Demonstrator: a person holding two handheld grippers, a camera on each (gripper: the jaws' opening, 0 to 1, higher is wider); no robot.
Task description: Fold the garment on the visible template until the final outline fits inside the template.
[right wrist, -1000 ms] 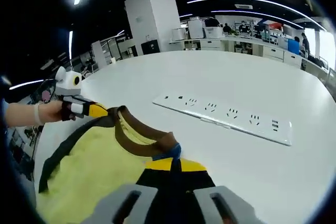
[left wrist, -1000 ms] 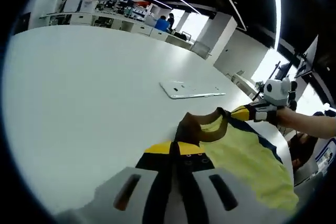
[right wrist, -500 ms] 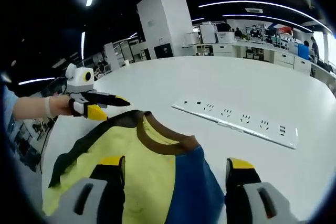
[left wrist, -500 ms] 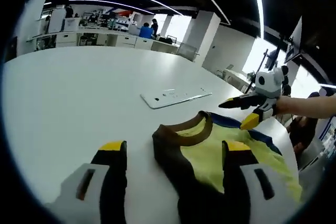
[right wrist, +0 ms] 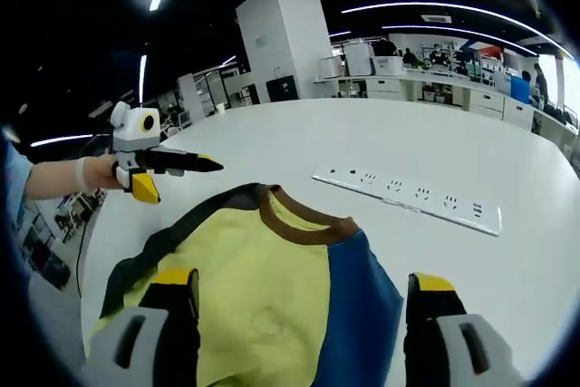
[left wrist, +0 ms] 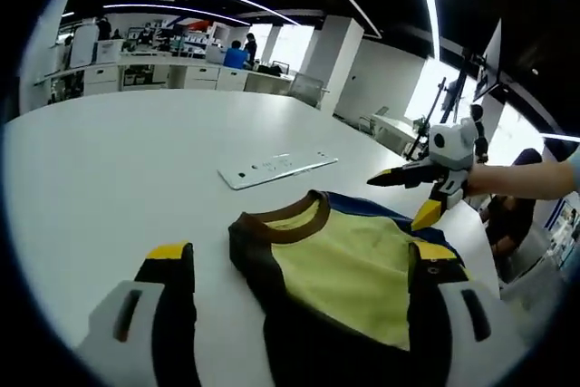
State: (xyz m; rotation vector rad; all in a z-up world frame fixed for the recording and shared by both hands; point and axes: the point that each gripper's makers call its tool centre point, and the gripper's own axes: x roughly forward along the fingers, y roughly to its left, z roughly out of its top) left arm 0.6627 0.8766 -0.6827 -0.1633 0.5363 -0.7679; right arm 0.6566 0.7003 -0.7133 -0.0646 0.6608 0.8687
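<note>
So both grippers have let go now. The left gripper (left wrist: 304, 314) has its jaws spread wide with nothing between them, and the right gripper (right wrist: 304, 324) is the same, jaws apart and empty. A second ago each one was pinched on the collar end of the garment, holding it up off the table; half a second ago they'd already released.

The T-shirt (left wrist: 349, 265) now lies flat on the white table (left wrist: 118, 178), yellow body with a brown collar, dark trim and a blue sleeve panel. In the right gripper view the T-shirt (right wrist: 263, 269) sits right between the jaws, collar pointing away toward the power strip (right wrist: 408, 198), which lies on the table (right wrist: 507, 269) a bit beyond and not touching it. Compared with the previous frame the collar looks more spread out and less bunched.

From the left gripper view, the right gripper (left wrist: 408, 189) hovers over the far side of the shirt with its jaws parted. The power strip (left wrist: 276, 168) lies beyond the collar. Can't make out any template outline.
</note>
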